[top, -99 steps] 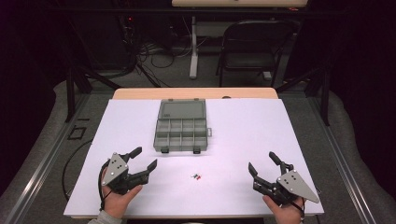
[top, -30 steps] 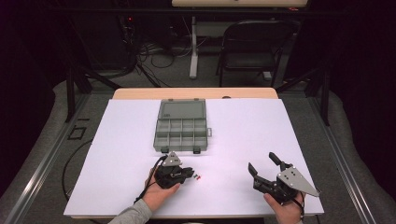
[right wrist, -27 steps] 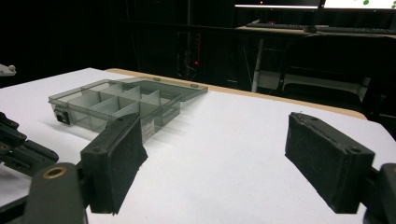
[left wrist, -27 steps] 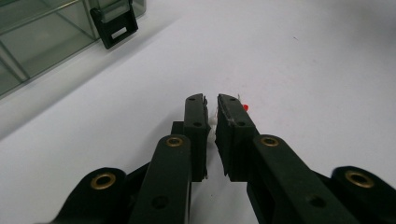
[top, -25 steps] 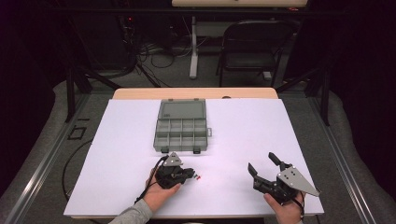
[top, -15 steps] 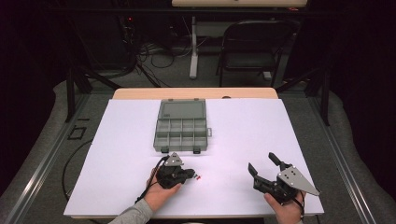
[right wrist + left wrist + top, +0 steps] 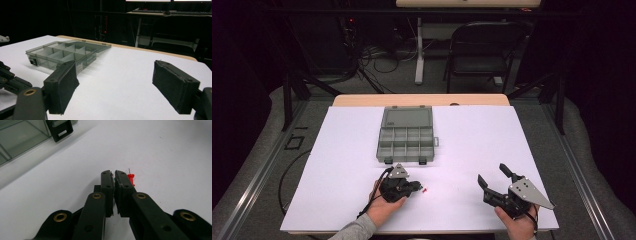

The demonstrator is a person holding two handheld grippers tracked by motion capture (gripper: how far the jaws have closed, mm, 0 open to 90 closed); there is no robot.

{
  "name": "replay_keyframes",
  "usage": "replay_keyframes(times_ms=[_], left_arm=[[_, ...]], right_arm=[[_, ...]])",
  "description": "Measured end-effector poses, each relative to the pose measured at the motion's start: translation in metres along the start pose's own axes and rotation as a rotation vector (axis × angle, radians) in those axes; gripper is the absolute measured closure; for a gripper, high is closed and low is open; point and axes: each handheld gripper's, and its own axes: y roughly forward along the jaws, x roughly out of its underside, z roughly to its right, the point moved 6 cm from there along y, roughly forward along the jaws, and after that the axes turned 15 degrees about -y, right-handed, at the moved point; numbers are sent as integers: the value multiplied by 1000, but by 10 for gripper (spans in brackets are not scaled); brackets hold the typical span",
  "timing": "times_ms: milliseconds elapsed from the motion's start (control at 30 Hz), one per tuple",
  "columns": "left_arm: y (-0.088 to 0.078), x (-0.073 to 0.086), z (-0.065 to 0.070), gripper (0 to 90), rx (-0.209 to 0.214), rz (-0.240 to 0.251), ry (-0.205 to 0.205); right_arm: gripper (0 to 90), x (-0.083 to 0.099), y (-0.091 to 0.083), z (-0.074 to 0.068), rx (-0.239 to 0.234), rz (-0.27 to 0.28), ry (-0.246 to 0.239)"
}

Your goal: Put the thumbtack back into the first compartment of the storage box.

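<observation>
High view: a person's two hands work at a white counter [image 7: 362, 150], each holding a two-jaw gripper. The left gripper [image 7: 416, 187] lies low on the near middle of the counter, its fingers pointing right toward a small red pushpin [image 7: 425, 191] just past their tips. The right gripper [image 7: 495, 180] rests at the near right, well apart from the pin, its fingers spread wide with nothing between them. A grey compartment box [image 7: 406, 140] sits open at the middle of the counter, on the far side of the left gripper, its lid laid back toward the far edge. A dark chair [image 7: 484, 47] stands beyond the counter.

Left gripper view: the left gripper [image 7: 113, 173] has its fingers drawn together, having just been closing, and a sliver of a green pushpin [image 7: 114, 180] shows pinched between the pads near their tips. The red pushpin [image 7: 130, 178] lies on the counter just beside the right-hand finger; whether it touches that finger cannot be told. A corner of the box [image 7: 22, 137], with a black latch [image 7: 60, 130], sits at far left.

Right gripper view: the right gripper [image 7: 115, 82] holds its fingers wide apart above the bare counter, the open box [image 7: 62, 53] at far left beyond them.
</observation>
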Motion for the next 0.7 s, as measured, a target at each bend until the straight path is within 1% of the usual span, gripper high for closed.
replay_keyframes(times_ms=[100,200,367,467,700], left_arm=[[-1,-1,0,862,3,0,-7],[-4,-2,0,862,9,12,-12],[-18,-10,-1,862,19,64,-29],[-27,-15,-3,862,15,106,-29],[-40,-20,-10,862,1,145,-48]], right_arm=[[193,0,0,0,1,-2,-1],[193,0,0,1,3,0,0],[194,0,0,1,4,0,1],[193,0,0,1,4,0,1],[193,1,0,1,1,-1,3]])
